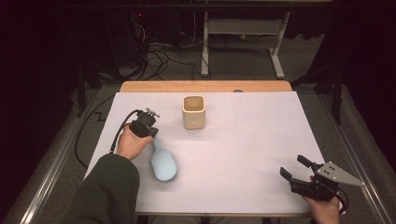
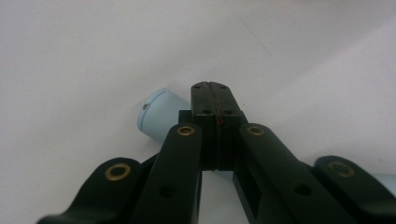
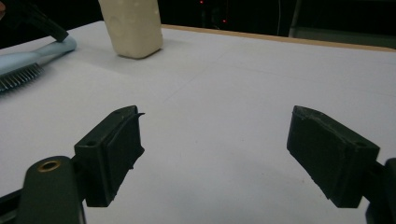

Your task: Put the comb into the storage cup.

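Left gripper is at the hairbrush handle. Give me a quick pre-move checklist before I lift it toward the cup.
1. Left gripper over the handle of the light blue hairbrush: ok.
2. Handle clamped between the jaws: not ok; in the left gripper view they meet pad to pad above the handle.
3. Beige cup upright, mouth open: ok.
4. Table between hairbrush and cup free of obstacles: ok.
5. Right gripper open, parked at the near right corner, away from the path: ok.

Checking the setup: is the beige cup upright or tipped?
Upright. The beige cup stands on its base on the table, open mouth facing up.
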